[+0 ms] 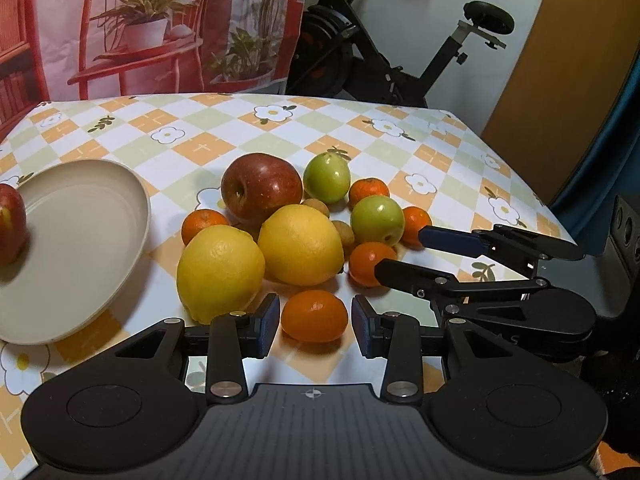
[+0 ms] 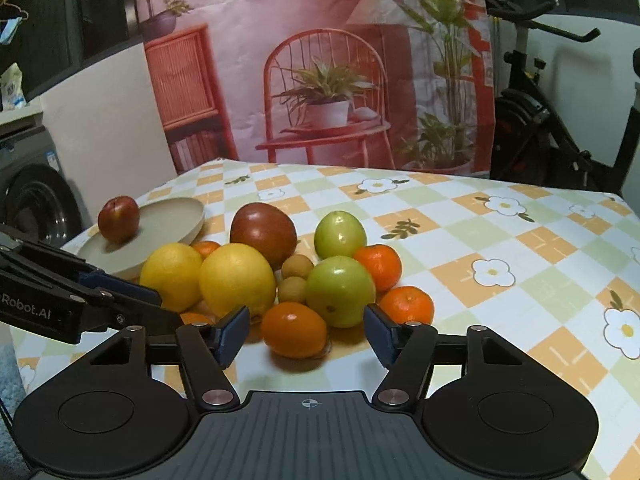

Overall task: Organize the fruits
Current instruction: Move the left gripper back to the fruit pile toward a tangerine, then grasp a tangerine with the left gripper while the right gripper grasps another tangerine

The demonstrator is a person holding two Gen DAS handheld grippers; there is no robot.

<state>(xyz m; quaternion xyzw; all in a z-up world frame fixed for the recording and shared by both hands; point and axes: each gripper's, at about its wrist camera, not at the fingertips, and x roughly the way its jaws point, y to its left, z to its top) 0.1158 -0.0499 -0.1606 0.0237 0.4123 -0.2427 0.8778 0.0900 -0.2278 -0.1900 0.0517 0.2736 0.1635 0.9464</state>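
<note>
Fruits lie heaped mid-table, and the nearest, an oval mandarin (image 1: 314, 315), sits at twelve o'clock from the left gripper (image 1: 315, 325), long axis crosswise between parted pads that do not touch it. Right gripper (image 2: 306, 334) likewise stands open and empty around another orange fruit (image 2: 294, 329); the plate (image 1: 100, 240) waits at ten o'clock.

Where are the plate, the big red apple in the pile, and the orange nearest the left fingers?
plate (image 1: 100, 240), left wrist view, bare inner floor.
big red apple (image 1: 262, 188), left wrist view, front skin.
nearest orange (image 1: 314, 316), left wrist view, top middle.
</note>
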